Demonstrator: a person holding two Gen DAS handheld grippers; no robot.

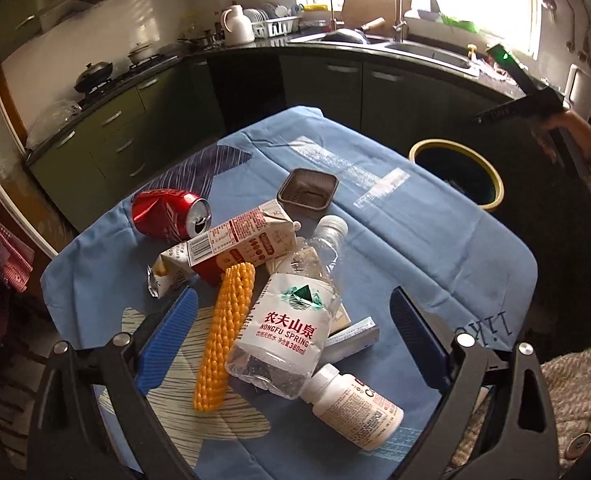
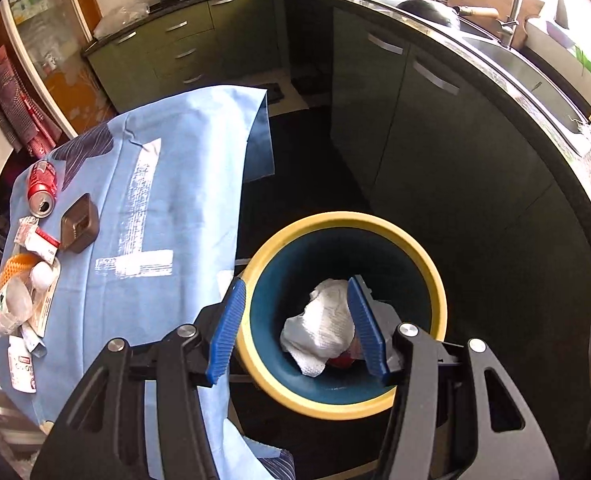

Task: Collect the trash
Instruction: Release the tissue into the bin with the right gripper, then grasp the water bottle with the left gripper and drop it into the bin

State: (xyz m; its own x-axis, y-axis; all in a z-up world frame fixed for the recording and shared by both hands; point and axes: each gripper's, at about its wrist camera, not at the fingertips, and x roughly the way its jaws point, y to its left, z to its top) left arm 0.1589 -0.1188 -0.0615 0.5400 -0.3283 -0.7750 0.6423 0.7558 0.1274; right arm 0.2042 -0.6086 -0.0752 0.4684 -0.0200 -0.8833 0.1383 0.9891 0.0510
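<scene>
- My left gripper (image 1: 291, 344) hangs over the pile on the blue tablecloth (image 1: 415, 248), fingers spread wide, nothing in them.
- Nearest, at 5 o'clock, a small white pill bottle (image 1: 355, 404) lies on its side: rigid and light, I'd say, best pinched across its body.
- Dead centre, the clear water bottle (image 1: 291, 320) lies across the heap; empty-looking thin plastic, so probably light, crushable and slick. I'd take it around the labelled waist.
- Touching it at 9 o'clock, the yellow corn cob (image 1: 225, 336): bumpy, so likely good grip across its middle.
- Further, at 11 o'clock, the milk carton (image 1: 239, 244), soft card, then the dented red can (image 1: 167, 212), then the brown square tray (image 1: 307, 192) at 12.
- My right gripper (image 2: 299, 328) hovers above the yellow-rimmed bin (image 2: 431, 276), fingers apart and empty; white crumpled paper (image 2: 319, 320) lies inside the bin.
</scene>
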